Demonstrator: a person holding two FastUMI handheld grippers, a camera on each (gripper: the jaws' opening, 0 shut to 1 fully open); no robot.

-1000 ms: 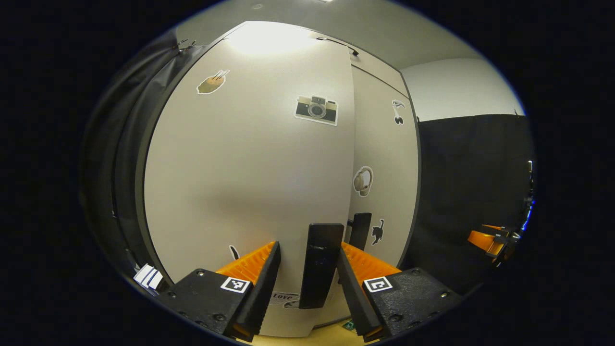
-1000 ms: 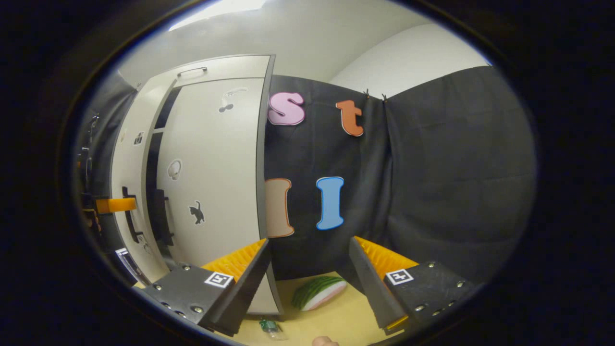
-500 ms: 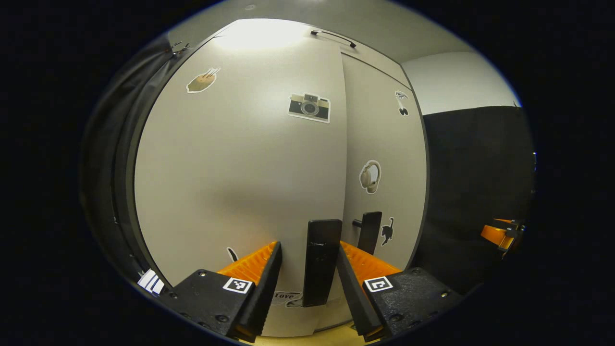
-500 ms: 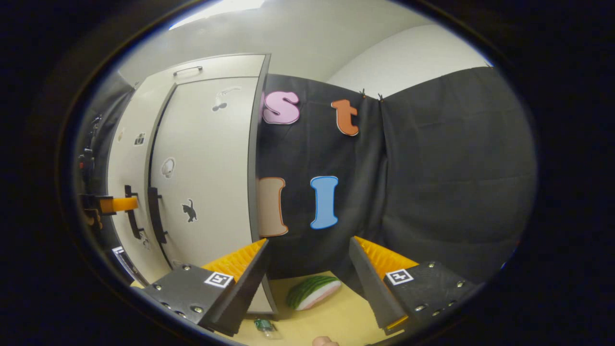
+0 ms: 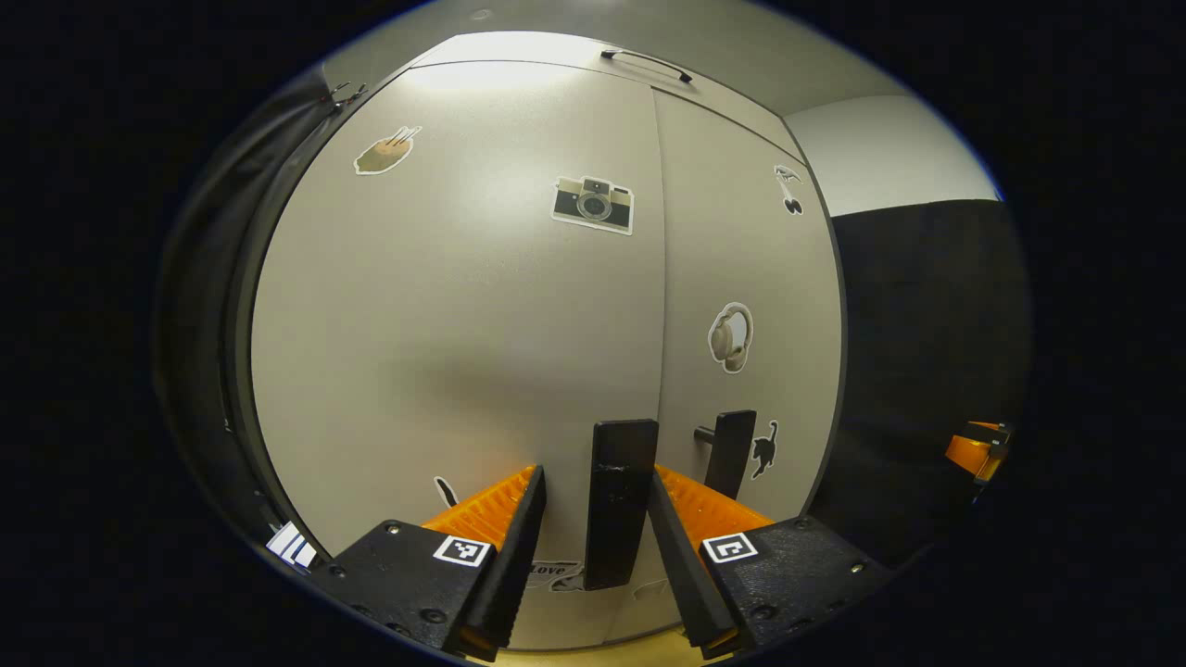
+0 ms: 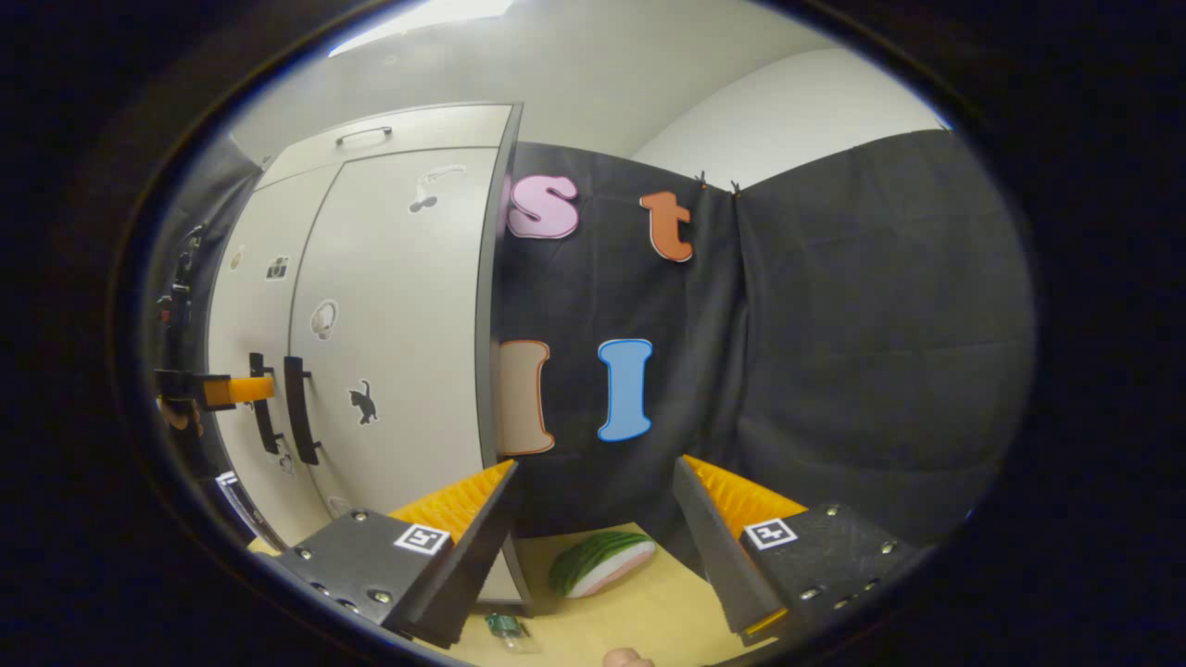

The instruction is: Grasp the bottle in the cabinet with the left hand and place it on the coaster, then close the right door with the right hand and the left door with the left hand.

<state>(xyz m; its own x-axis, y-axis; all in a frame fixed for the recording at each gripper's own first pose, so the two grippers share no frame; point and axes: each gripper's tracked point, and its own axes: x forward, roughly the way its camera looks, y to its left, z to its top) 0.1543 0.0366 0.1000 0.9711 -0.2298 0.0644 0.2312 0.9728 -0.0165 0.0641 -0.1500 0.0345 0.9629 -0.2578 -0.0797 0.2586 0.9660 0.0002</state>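
Doors look flush: your left gripper (image 5: 593, 528), jaws spread, straddles the left door (image 5: 445, 306) handle (image 5: 619, 500) without pinching it (right door (image 5: 741, 278) beside). Bottle (image 6: 505, 626) sits under your wide-open right gripper (image 6: 593, 519).

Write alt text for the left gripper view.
The left tongs sit open around the dark handle of the left door, which lines up flush beside the right door. Stickers dot both doors, among them a camera and a cat. The right tongs show far off at the right edge.
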